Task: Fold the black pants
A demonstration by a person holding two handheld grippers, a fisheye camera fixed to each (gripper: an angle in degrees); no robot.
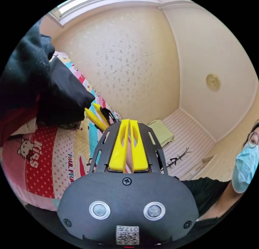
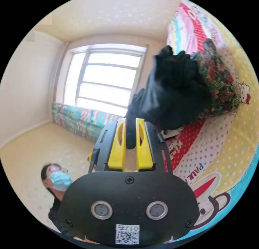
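- The left gripper [image 1: 129, 122] has its two yellow jaws pressed together with nothing between them, and it stands off to the side of the black pants [image 1: 40, 87].
- The right gripper [image 2: 130, 120] has both yellow jaws clamped on a fold at the edge of the black pants.
- In the left gripper view, the right gripper's yellow jaw tips meet the pants' edge.

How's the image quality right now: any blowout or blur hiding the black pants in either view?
Right gripper view: the window is blown out white, and the black pants read as a soft, nearly detail-free mass, their top edge smeared. Left gripper view: even light, black pants dark but sharper, lint visible; fisheye bends the walls.
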